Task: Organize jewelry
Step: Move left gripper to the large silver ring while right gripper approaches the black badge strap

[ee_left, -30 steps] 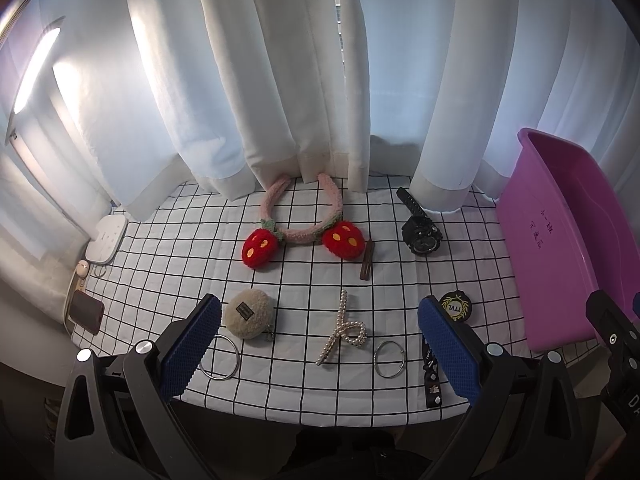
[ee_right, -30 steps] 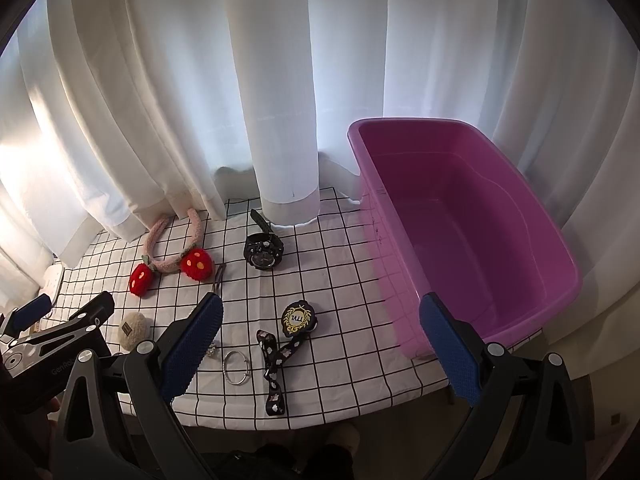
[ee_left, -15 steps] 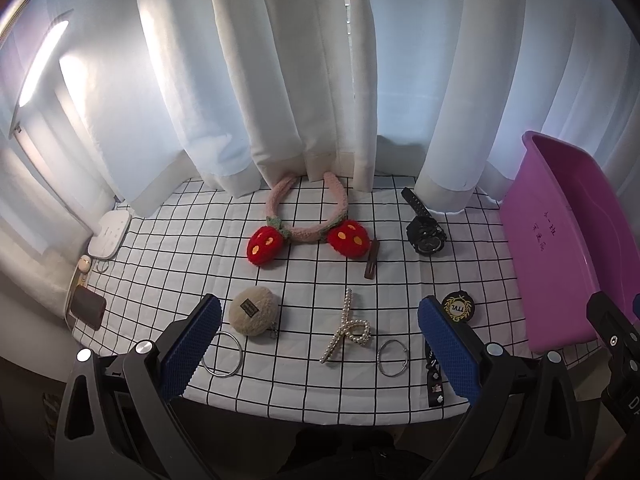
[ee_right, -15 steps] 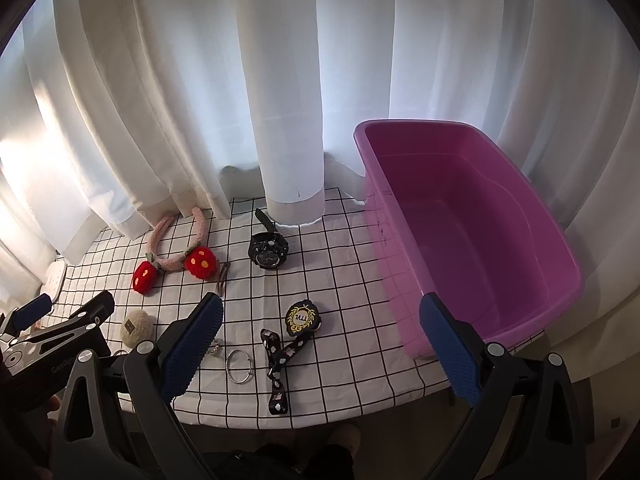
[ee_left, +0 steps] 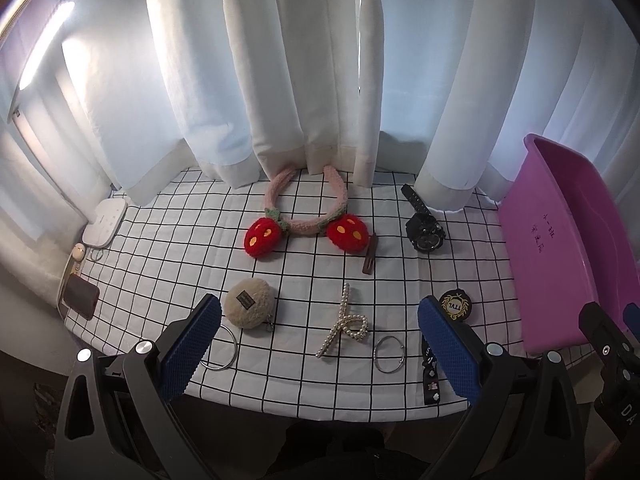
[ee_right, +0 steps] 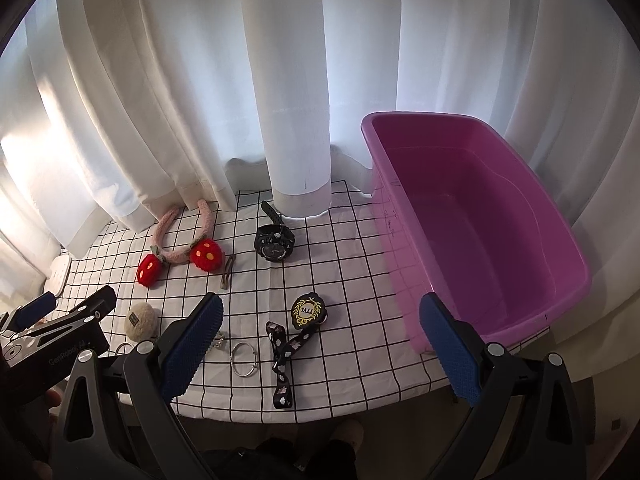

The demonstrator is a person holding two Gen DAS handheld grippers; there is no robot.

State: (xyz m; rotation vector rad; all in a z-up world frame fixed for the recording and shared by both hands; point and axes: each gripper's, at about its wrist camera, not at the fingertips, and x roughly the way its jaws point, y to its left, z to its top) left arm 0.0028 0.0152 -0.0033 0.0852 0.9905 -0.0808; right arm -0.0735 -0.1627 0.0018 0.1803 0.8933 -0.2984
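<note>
Scattered jewelry, including a pearl-studded hair claw point(ee_left: 343, 325) and a black wristwatch point(ee_right: 274, 243), lies on the black-gridded white cloth point(ee_left: 168, 240); the empty purple plastic tub point(ee_right: 480, 216) stands beside it. Nothing is judged sorted yet. Both the left gripper point(ee_left: 318, 344) and the right gripper point(ee_right: 320, 344) are held above the near edge, jaws apart and empty; a descent onto one piece is called for.

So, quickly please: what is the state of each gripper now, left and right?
Left gripper: open, holding nothing, above the table's near edge.
Right gripper: open, holding nothing, between the accessories and the purple bin.
</note>
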